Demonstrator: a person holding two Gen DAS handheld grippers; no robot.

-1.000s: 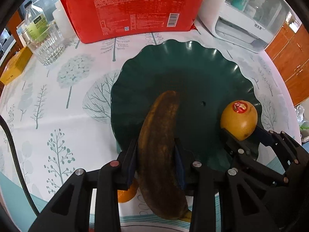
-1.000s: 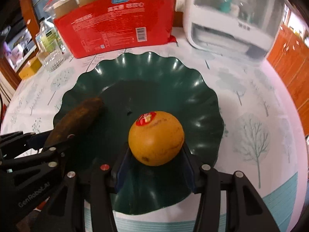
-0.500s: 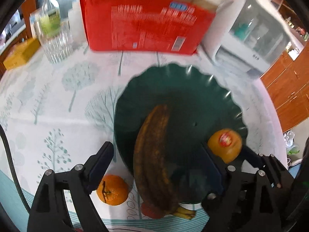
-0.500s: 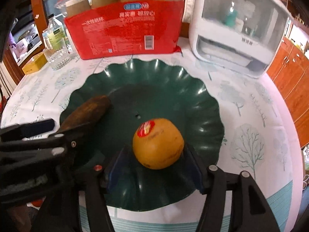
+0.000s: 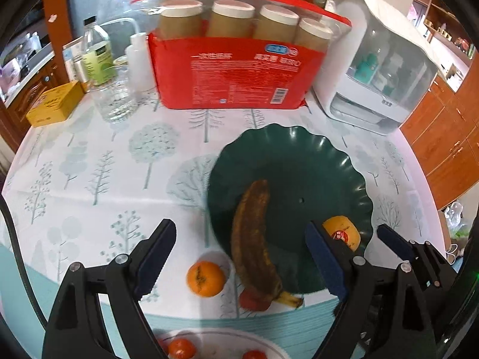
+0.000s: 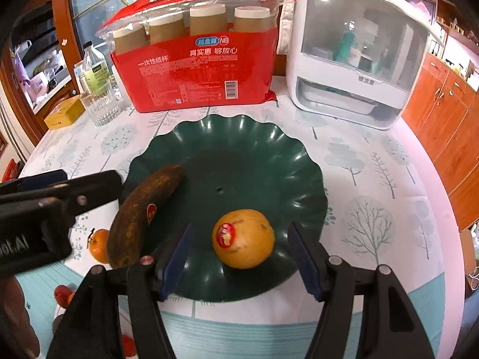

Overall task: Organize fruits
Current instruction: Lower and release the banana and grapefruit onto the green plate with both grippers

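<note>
Tree-print table (image 5: 89, 179): brown banana (image 5: 251, 233) across the green plate's (image 6: 269, 143) near-left rim, orange (image 6: 244, 239) near its front edge — left gripper (image 5: 239, 257) wide apart, right gripper (image 6: 242, 254) opening, both empty; placing done, tangerine (image 5: 206, 278) off-plate likely next.

**Tree-print table and what rests on it**

A round table (image 5: 89, 179) in a pale tree-print cloth carries a scalloped dark green plate (image 5: 338, 167), a red pack of paper cups (image 5: 236, 74), a white appliance (image 5: 374, 68), a cut-glass tumbler (image 5: 115, 98), a clear bottle (image 5: 95, 51), a yellow box (image 5: 55, 103), a tangerine (image 5: 206, 278) just beside the plate, and a white dish (image 5: 215, 339) at the near edge.
</note>
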